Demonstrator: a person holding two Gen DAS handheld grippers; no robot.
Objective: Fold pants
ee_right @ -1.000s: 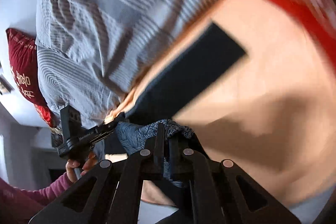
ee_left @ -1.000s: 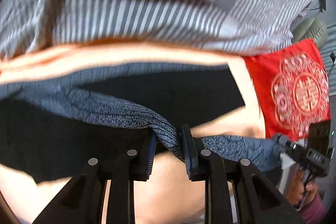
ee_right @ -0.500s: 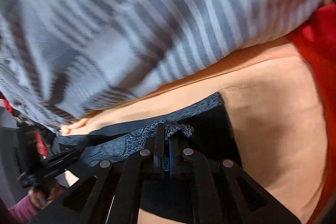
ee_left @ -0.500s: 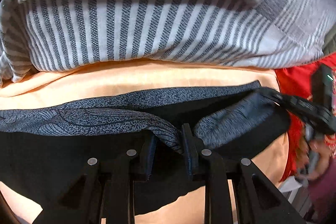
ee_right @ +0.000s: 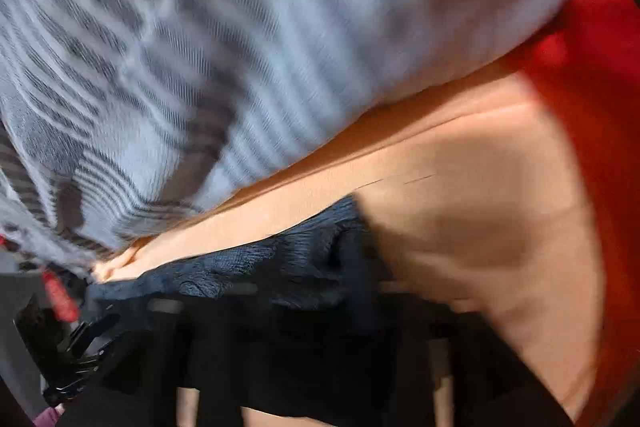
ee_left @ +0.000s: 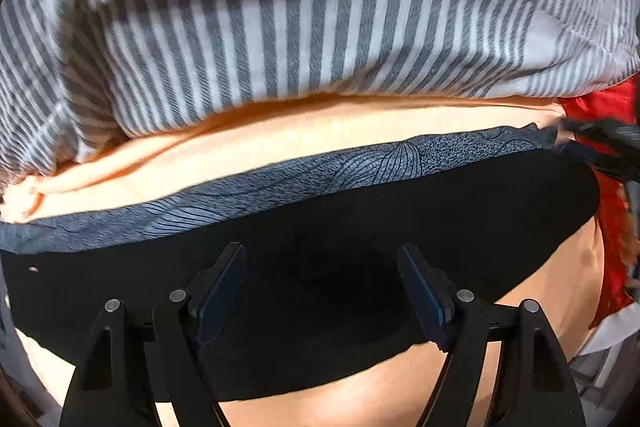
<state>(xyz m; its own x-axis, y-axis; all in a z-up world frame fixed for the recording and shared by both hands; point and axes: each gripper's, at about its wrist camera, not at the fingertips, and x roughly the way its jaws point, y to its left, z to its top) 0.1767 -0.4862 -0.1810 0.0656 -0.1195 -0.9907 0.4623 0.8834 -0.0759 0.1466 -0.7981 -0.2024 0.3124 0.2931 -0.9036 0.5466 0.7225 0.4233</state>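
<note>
The black pants lie folded on the peach sheet, their blue-grey patterned edge running along the far side. My left gripper hovers right over the black cloth. Its jaws are opening, spread wide, with nothing pinched between them. My right gripper shows at the right end of the patterned edge, fingers apart. The right wrist view is blurred: the pants lie below, and my right gripper is smeared wide, jaws opening, no cloth gripped. The left gripper sits at the lower left.
A grey-and-white striped duvet is bunched up just beyond the pants. A red cushion lies at the right, also seen as a red cushion in the right wrist view. Peach sheet stretches to the right of the pants.
Both grippers were shut on the patterned edge and have let go of it. The edge now lies flat on the sheet. Both hands came lower and closer to the bed.
</note>
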